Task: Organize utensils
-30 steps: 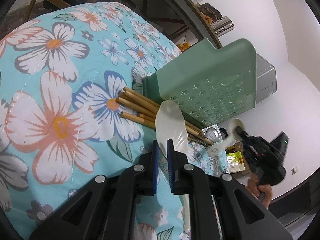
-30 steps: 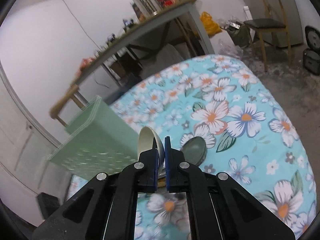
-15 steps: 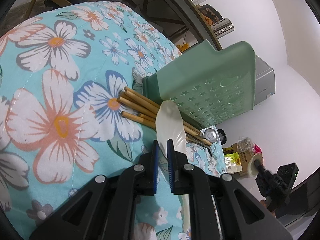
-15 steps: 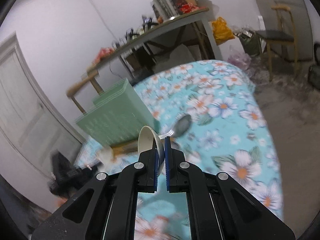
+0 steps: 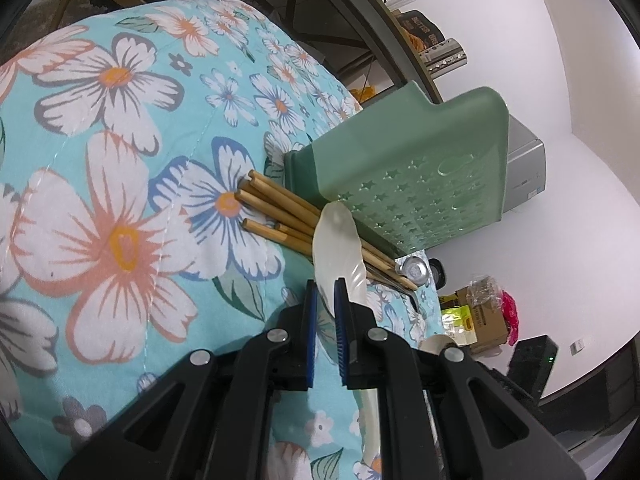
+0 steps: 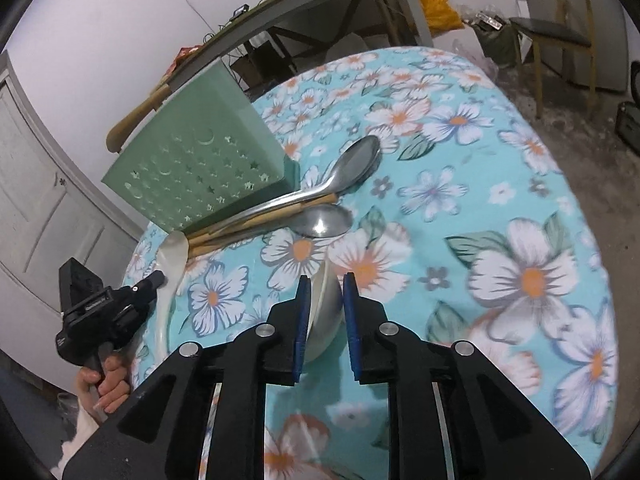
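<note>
On the floral-cloth counter (image 6: 500, 208): left gripper (image 5: 325, 312), jaws clamped on a white ceramic spoon (image 5: 338, 240) above the wooden chopsticks (image 5: 280, 208); right gripper (image 6: 325, 308), jaws apart around a second white spoon (image 6: 326, 312), contact unclear. Two steel spoons (image 6: 352, 164) lie beside the tipped green caddy (image 6: 196, 160). Advised: settle each spoon flat, bowls aligned, before withdrawing; caddy's interior and the spoon handles are hidden.

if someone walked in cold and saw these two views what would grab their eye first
Probably the loud floral tablecloth that fills both views, and the green perforated utensil holder tipped on its side near the table's edge. Wooden chopsticks and two metal spoons fan out from its mouth onto the cloth. Next, the white ceramic spoons: one pinched in the left gripper, another between the parted fingers of the right gripper.
</note>
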